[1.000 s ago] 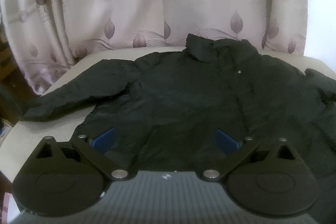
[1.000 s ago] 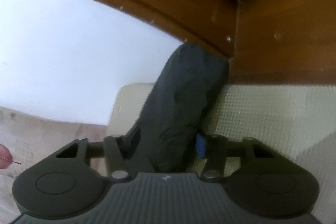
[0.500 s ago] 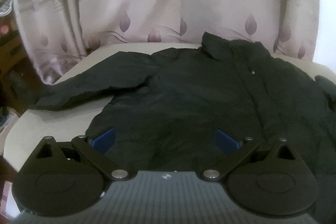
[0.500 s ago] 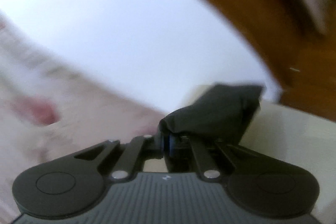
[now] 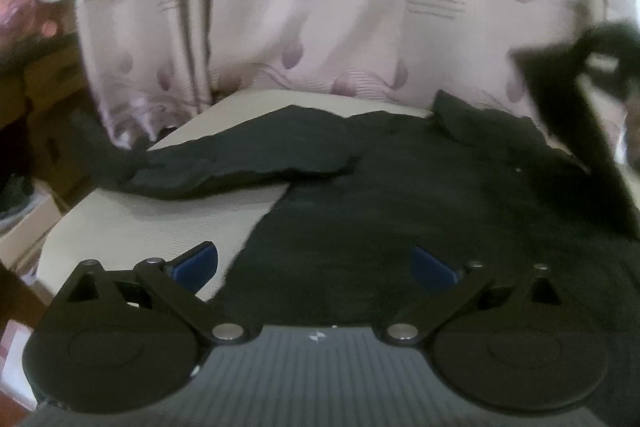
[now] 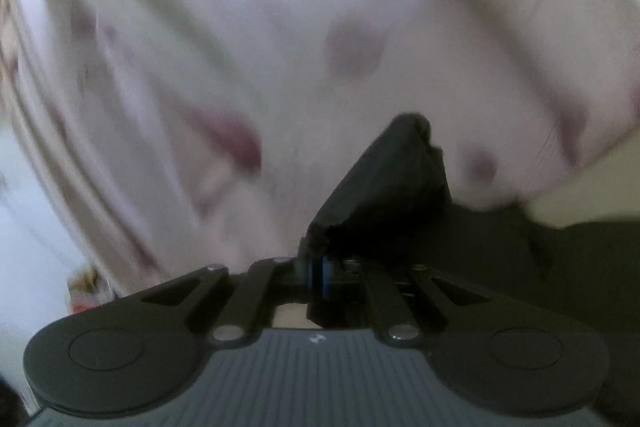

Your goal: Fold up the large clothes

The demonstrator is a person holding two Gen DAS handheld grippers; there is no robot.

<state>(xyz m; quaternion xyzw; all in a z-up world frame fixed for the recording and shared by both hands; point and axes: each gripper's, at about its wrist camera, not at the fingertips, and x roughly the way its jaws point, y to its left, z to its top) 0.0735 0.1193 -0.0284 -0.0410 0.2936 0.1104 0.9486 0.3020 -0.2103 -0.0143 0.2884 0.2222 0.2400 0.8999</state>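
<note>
A black jacket (image 5: 420,203) lies spread flat on a cream table (image 5: 132,231), collar at the far side. Its left sleeve (image 5: 224,163) stretches out to the left edge. My left gripper (image 5: 316,263) is open and empty, low over the jacket's near hem. My right gripper (image 6: 320,267) is shut on the jacket's right sleeve (image 6: 384,187) and holds it lifted. That raised sleeve also shows at the right of the left wrist view (image 5: 572,115), with the right gripper beside it.
A pale curtain (image 5: 320,27) with leaf prints hangs behind the table. Brown boxes and clutter (image 5: 36,99) stand to the left, below the table edge. The right wrist view is blurred by motion.
My right gripper closed on the right sleeve, lifted it off the table and swung it toward the curtain. My left gripper shifted left along the hem, still open.
</note>
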